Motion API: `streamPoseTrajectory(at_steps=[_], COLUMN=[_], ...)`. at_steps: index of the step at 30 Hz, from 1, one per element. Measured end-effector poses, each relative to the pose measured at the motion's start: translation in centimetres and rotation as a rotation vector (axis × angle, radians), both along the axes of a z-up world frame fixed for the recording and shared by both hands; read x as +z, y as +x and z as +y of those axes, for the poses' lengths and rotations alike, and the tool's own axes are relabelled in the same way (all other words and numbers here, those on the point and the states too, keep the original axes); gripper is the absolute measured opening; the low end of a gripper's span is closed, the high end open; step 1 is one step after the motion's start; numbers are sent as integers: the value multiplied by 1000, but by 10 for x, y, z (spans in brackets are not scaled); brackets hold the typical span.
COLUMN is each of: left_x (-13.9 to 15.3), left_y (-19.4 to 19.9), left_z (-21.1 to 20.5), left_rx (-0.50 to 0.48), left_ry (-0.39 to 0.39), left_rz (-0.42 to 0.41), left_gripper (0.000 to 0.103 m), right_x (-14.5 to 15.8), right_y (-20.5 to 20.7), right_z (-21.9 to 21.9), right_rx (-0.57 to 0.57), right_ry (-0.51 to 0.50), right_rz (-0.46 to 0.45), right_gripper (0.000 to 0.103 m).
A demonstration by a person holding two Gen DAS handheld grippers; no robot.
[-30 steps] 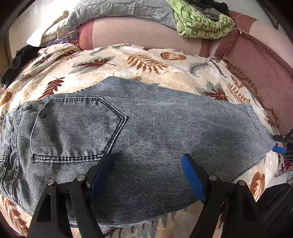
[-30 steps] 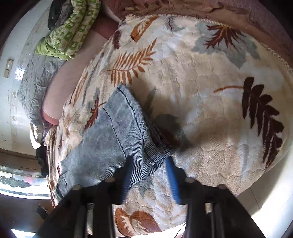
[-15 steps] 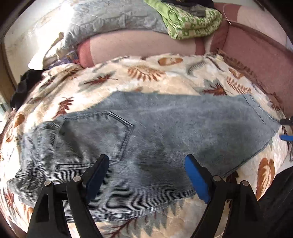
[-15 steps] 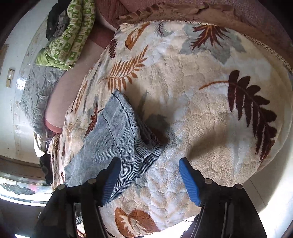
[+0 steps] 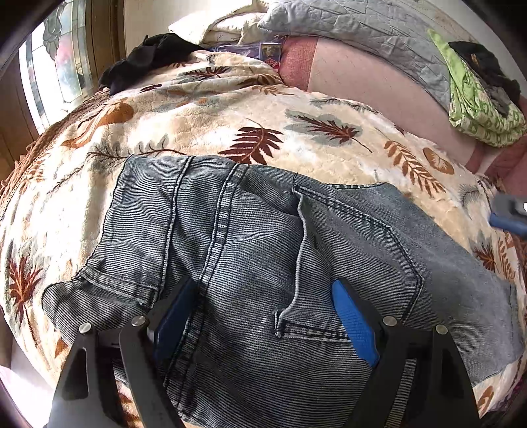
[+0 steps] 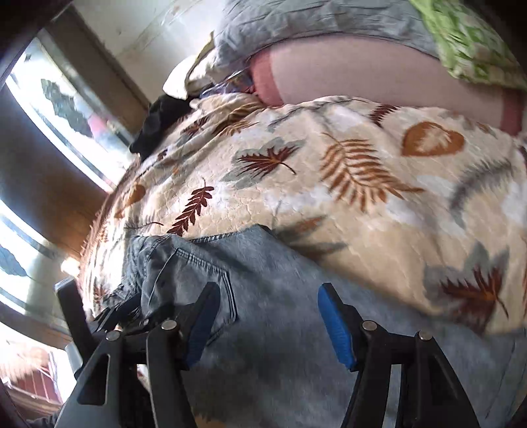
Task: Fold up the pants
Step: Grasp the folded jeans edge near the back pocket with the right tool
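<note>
Grey-blue denim pants (image 5: 263, 263) lie flat on a leaf-print blanket (image 5: 230, 125), back pocket up, waistband toward the left. My left gripper (image 5: 263, 316) is open and empty, hovering over the seat and pocket area. My right gripper (image 6: 266, 326) is open and empty above the pants (image 6: 280, 296) further along the leg; the view is blurred. The right gripper's blue tip also shows in the left wrist view (image 5: 507, 224) at the right edge. The left gripper's black frame shows in the right wrist view (image 6: 95, 322) at the lower left.
A pink bolster (image 5: 362, 69), a grey quilt (image 5: 346, 29) and a green patterned cloth (image 5: 477, 108) lie along the back. A black garment (image 5: 141, 62) sits at the far left corner. A window (image 5: 56, 66) is on the left. The bed edge drops off at the lower left.
Both grippers moved left along the pants, from the leg and hem end toward the waistband. The right gripper, near the hem before, has left it and swung round over the leg.
</note>
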State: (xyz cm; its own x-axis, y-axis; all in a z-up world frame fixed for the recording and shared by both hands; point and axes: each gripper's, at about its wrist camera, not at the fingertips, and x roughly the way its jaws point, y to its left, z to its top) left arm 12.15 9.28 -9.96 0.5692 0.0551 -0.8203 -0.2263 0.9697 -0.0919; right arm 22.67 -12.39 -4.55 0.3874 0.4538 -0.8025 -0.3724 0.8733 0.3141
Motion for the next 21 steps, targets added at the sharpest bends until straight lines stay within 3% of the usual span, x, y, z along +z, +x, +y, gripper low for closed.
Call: streamPoseTrajectory(at_steps=[3,6,8,10,11,12,14,21], left_x=[-2,-3,-5,-5,-5,-5,-5,-6], left_y=[-1,-2,-1,-1,-1,-1,-1,-1], left_z=[-4,-6,-8,-8,-8,-8,-7,-8], left_rx=[-29,-33,-39,-40,-41,-41,-40,-42], left_ry=[41,58,73,77,76,74,68,74], left_rz=[5,0,3,2,3,3,4,5], left_gripper=[85,85,85,85,85,85,85,85], right_x=[-26,-51,-62,-72,-75,-75,-72,-28], right_y=[40,67,76,79,81,81,77,57], right_z=[50,74,82,92,94,95,98,95], right_rx=[72,92,108,129,134,143,169,156], right_ry=[-92,-186,-183,-243,-259,-257,-288,-323], right_rz=[62,99,127,142,145,147,127,-68], right_gripper=[42,42,41,34,25,10,4,3])
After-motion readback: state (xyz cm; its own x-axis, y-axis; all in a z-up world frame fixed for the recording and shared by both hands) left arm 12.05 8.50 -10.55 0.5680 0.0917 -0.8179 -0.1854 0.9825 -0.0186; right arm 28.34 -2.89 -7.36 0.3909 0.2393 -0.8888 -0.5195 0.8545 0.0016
